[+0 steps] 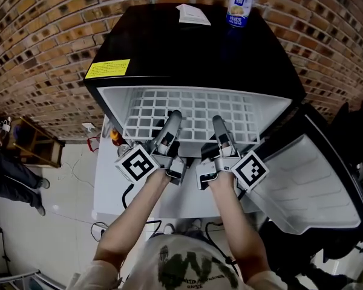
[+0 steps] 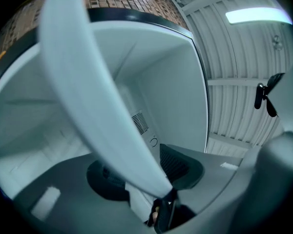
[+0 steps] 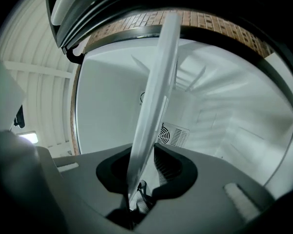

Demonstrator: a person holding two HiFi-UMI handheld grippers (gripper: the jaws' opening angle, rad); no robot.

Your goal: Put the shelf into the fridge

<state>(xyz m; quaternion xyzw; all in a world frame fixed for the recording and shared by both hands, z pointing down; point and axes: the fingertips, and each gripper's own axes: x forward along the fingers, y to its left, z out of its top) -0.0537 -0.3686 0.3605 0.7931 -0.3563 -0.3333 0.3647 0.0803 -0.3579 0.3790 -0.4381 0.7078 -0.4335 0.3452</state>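
The white wire-grid shelf (image 1: 193, 116) lies flat inside the open black fridge (image 1: 193, 53), near the top of its white cavity. Both grippers reach in at the shelf's front edge, the left gripper (image 1: 174, 117) left of centre and the right gripper (image 1: 219, 122) right of centre. In the left gripper view the shelf edge (image 2: 88, 91) runs between the jaws of the left gripper (image 2: 141, 174), and there is a gap at the pads. In the right gripper view the shelf edge (image 3: 154, 96) likewise stands between the right gripper's (image 3: 146, 172) jaws without being pressed. Both grippers are open.
The fridge door (image 1: 308, 180) hangs open to the right. A drink bottle (image 1: 241, 3) and a paper sheet (image 1: 192, 14) rest on the fridge top. A brick wall stands behind. A person (image 1: 6, 168) is at the far left, on the floor by a wooden stool (image 1: 36, 141).
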